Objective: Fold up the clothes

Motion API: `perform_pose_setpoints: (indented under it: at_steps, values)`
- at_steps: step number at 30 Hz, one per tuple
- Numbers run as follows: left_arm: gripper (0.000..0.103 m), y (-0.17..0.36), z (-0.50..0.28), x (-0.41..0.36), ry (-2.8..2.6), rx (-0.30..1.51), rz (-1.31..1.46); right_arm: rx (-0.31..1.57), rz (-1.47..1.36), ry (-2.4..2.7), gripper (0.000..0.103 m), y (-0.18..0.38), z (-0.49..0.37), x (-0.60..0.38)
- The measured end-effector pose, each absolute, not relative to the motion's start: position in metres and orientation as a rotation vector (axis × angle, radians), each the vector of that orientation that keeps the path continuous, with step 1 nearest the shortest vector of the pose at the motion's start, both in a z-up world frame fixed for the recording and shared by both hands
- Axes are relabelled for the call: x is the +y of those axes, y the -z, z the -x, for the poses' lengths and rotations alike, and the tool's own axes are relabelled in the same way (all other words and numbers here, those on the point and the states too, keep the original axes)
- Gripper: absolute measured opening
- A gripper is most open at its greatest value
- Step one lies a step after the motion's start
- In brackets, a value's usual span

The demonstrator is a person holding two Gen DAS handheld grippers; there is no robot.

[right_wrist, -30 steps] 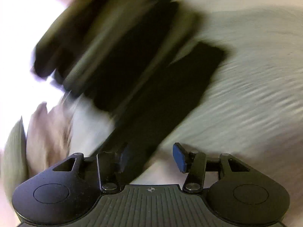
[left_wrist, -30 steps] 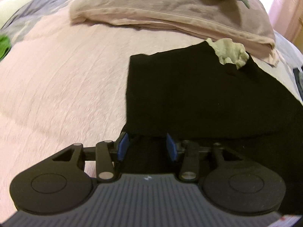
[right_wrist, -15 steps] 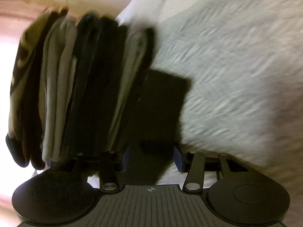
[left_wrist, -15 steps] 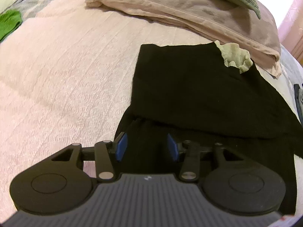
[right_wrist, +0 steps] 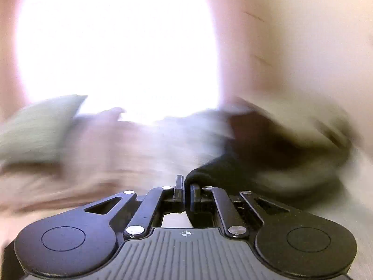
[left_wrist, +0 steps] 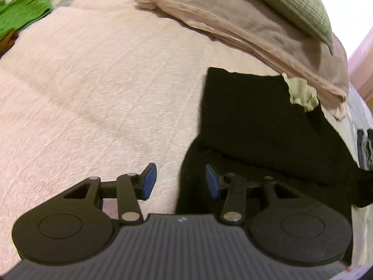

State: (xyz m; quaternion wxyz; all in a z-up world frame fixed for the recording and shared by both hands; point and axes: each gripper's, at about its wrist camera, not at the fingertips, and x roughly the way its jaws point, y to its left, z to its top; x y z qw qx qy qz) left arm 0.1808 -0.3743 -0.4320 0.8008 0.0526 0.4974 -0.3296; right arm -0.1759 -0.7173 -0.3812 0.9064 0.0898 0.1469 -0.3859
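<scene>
Jaws of the left gripper (left_wrist: 179,182) stand apart, blue pads (left_wrist: 149,182) clear of any cloth; the left edge of the black garment (left_wrist: 256,121) runs down between them, under the pad at 3 o'clock, while the other pad hangs over bare pink bedspread (left_wrist: 93,93). From there the garment spreads toward 1 o'clock, folded over on itself, with a pale crumpled scrap (left_wrist: 303,92) at its far corner. Beyond it, at 12 to 1 o'clock, lies a beige pillow (left_wrist: 244,25) with a green cushion (left_wrist: 291,2) on top. Green cloth (left_wrist: 21,16) sits at 10 o'clock, at the bed's far edge. The right gripper (right_wrist: 185,190) is closed tight, and a fold of black cloth (right_wrist: 233,170) is pinched at its tips, trailing off toward 2 o'clock; everything beyond it is motion-blurred, with a bright window glare at 12 o'clock.
</scene>
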Motion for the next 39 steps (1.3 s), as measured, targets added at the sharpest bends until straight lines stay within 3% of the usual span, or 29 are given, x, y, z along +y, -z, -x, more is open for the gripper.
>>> perform_pose_setpoints:
  at_steps: [3,5,6,7,13,21,25,26,28,30,35,39]
  values:
    - [0.041,0.434,-0.185,-0.362,0.696,1.091,-0.079,0.402,0.023,0.447,0.002,0.385,0.098,-0.615]
    - [0.041,0.436,-0.187,-0.354,0.694,1.11,-0.059,0.559,0.122,0.299,0.034,0.417,0.056,-0.565]
    - [0.041,0.438,-0.188,-0.351,0.689,1.118,-0.056,0.639,0.156,0.247,0.066,0.44,0.041,-0.546]
    - [0.041,0.44,-0.188,-0.347,0.687,1.125,-0.052,0.692,0.17,0.215,0.07,0.461,0.033,-0.537]
    - [0.041,0.448,-0.189,-0.351,0.748,1.15,-0.031,0.897,0.215,0.252,0.07,0.529,0.058,-0.563]
    - [0.041,0.454,-0.219,-0.41,0.824,1.115,0.021,0.957,0.239,0.539,0.07,0.531,0.145,-0.64]
    - [0.041,0.471,-0.241,-0.436,0.799,1.208,0.099,0.948,0.218,0.568,0.07,0.531,0.15,-0.657]
    - [0.039,0.475,-0.245,-0.439,0.788,1.225,0.129,0.941,0.212,0.565,0.07,0.533,0.149,-0.659]
    - [0.027,0.476,-0.249,-0.441,0.768,1.23,0.166,0.932,0.217,0.555,0.07,0.537,0.146,-0.659]
    - [0.004,0.47,-0.25,-0.438,0.756,1.194,0.185,0.918,0.235,0.56,0.07,0.536,0.15,-0.654]
    - [0.003,0.433,-0.221,-0.419,0.861,0.907,0.119,0.912,0.218,0.61,0.07,0.535,0.16,-0.665]
    - [0.005,0.474,-0.204,-0.424,0.824,0.95,-0.171,0.987,0.115,0.655,0.07,0.547,0.164,-0.684]
